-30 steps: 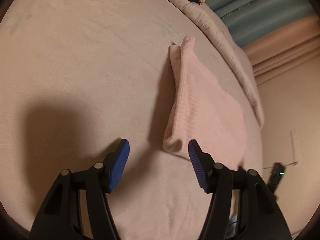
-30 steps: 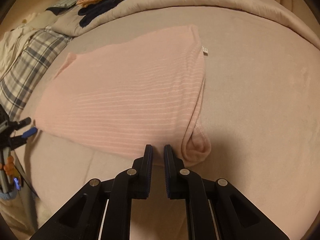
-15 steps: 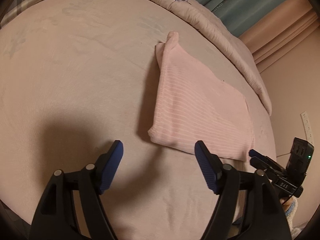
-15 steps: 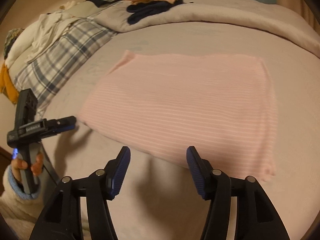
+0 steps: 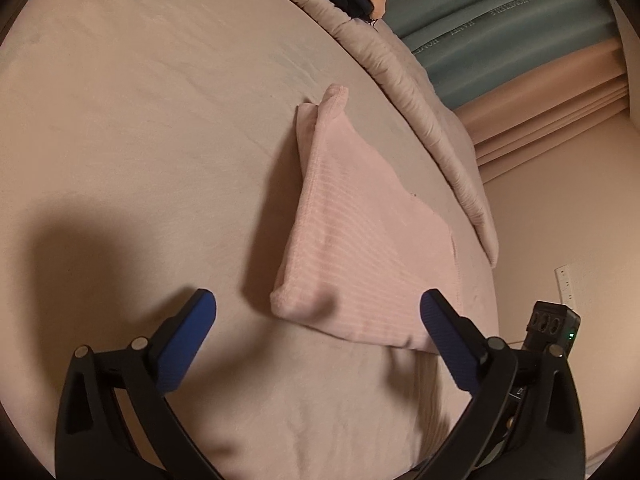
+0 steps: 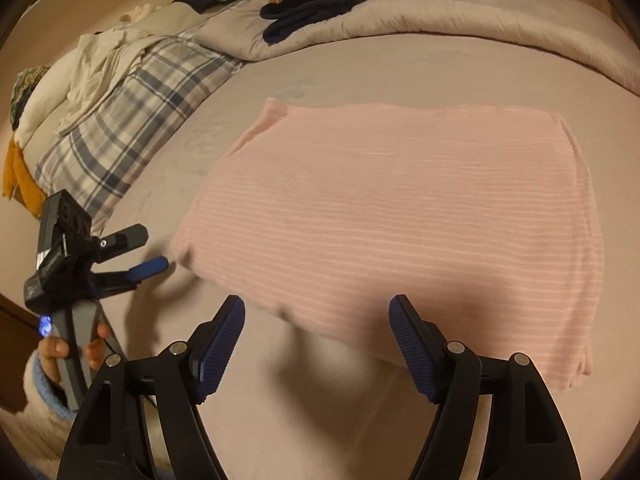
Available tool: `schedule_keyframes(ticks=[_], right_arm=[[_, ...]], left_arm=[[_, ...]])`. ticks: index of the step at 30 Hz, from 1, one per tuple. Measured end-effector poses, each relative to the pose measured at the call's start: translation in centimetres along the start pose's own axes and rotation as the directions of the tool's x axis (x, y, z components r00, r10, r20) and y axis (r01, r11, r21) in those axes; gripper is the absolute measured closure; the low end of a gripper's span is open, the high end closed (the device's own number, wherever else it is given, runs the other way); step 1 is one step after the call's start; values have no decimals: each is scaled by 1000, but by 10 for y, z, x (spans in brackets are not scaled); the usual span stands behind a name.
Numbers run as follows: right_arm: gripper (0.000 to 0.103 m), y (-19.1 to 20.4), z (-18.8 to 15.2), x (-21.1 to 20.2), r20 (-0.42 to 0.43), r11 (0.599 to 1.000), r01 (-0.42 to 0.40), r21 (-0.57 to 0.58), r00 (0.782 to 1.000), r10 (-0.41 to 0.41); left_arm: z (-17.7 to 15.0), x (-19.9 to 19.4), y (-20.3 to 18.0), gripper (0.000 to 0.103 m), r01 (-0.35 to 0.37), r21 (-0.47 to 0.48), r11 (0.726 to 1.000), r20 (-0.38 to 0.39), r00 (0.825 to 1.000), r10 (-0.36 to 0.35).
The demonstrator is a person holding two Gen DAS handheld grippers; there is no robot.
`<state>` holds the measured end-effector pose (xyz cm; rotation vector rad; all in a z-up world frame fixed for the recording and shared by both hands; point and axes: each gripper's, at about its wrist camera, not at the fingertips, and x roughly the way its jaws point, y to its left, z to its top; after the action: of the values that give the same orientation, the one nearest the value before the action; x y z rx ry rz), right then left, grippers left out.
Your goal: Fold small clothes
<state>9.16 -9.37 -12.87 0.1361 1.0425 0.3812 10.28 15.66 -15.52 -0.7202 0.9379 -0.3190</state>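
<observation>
Both claws gape wide and hold nothing: the left claw (image 5: 318, 312) hangs over the near corner of the folded pink garment (image 6: 400, 216), and the right claw (image 6: 316, 320), pinched shut a second ago, has spread open at its near edge. That garment lies flat on the bed (image 6: 400, 76). Its far corner bunches up, layers hard to separate.

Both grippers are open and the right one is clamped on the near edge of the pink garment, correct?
Not quite. The right gripper is open but grips nothing; in the right wrist view its jaws hang spread before the near edge of the pink garment. The left gripper is open too.
</observation>
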Motion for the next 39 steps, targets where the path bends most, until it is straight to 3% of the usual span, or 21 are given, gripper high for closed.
schedule_keyframes(ticks=[7, 18, 30, 33, 39], right_arm=[[28, 1, 1, 2, -3, 1000, -4, 4, 1000, 4], [28, -2, 1, 7, -10, 999, -29, 33, 1000, 29], [28, -5, -1, 4, 9, 998, -40, 41, 999, 39], [28, -6, -1, 5, 7, 998, -41, 45, 999, 41], [28, -8, 0, 6, 7, 998, -49, 46, 999, 49]], left_arm=[[4, 6, 3, 1, 14, 21, 1000, -19, 1000, -14], [6, 3, 14, 1, 25, -32, 999, -29, 999, -26], [0, 4, 11, 1, 96, -15, 995, -107, 989, -97], [-2, 8, 10, 1, 61, -27, 998, -136, 989, -64], [-1, 11, 14, 1, 65, -87, 994, -141, 987, -77]])
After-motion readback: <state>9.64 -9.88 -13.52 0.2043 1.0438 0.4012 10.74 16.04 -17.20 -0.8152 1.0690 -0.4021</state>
